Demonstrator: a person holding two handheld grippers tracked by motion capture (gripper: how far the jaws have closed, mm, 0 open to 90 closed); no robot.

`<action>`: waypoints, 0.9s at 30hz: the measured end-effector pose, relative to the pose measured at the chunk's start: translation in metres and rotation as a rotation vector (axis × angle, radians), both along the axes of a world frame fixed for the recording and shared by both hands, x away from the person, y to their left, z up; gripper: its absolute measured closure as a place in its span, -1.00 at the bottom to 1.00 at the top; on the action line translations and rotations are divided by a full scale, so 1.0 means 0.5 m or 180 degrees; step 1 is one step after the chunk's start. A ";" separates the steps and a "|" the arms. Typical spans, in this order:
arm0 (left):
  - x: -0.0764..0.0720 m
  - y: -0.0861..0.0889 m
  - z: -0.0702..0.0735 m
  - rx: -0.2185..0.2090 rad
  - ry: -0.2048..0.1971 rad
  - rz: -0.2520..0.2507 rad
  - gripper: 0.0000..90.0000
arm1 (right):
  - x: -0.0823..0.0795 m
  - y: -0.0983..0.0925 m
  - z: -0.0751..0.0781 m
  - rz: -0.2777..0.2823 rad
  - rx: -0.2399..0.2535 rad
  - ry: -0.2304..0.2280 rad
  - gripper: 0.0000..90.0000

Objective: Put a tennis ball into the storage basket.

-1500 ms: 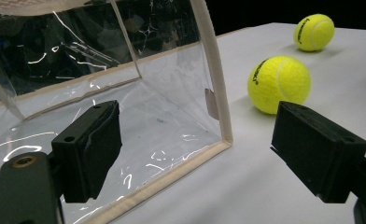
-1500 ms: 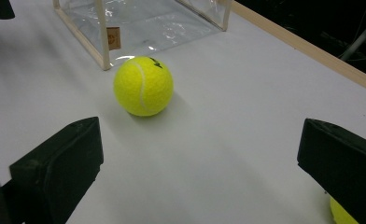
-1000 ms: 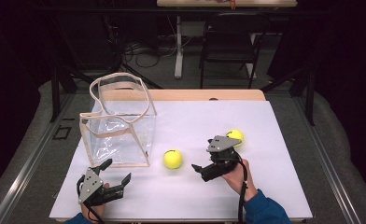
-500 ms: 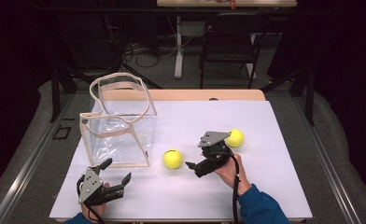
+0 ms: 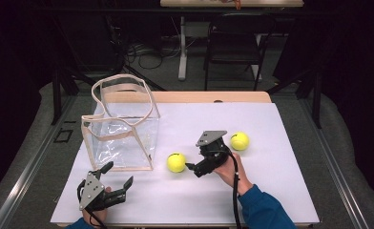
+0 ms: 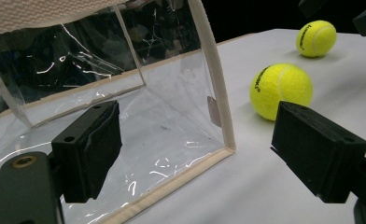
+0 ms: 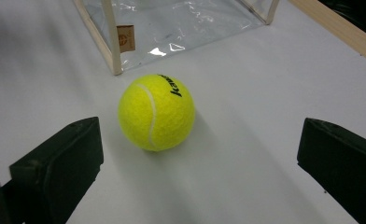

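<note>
I am bringing my right gripper [image 5: 191, 168] up to the nearer tennis ball [image 5: 176, 162], jaws spread wide and grasping nothing, with the ball lying on the white tabletop [image 5: 271, 191] around its middle, just beside the front corner of the clear bag [image 5: 123, 138]. In the right gripper view the ball [image 7: 156, 112] is sitting between my jaws but closer to one of them, not yet touched. My left gripper [image 5: 116, 183] is resting released near the tabletop's near left corner, close to the bag's front wall [image 6: 162, 140]. A second tennis ball [image 5: 239, 141] is lying further toward the right edge. I am judging the risk to be a glancing close: if the nearer jaw meets the ball first, it could nudge it rolling toward the bag or away across the smooth tabletop. Squeezing too high on the round felt could also be popping it out of my grip.
</note>
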State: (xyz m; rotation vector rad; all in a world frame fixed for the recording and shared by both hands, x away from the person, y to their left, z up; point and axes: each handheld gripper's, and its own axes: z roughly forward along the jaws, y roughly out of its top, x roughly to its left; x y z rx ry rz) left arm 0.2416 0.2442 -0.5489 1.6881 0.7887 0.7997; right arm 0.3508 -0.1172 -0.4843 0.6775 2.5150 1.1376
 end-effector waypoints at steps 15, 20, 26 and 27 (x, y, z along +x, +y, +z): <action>0.006 -0.003 -0.002 0.0018 0.0034 -0.0050 -0.65 | 0.017 0.022 -0.010 0.0042 -0.0064 0.0093 -1.00; 0.006 -0.003 -0.001 0.0020 0.0035 -0.0053 -0.65 | 0.024 0.034 -0.018 0.0075 -0.0064 0.0140 -1.00; 0.008 -0.004 -0.002 0.0024 0.0043 -0.0067 -0.65 | 0.032 0.045 -0.027 0.0106 -0.0086 0.0181 -1.00; 0.008 -0.004 -0.002 0.0025 0.0042 -0.0066 -0.65 | 0.033 0.046 -0.028 0.0114 -0.0073 0.0192 -1.00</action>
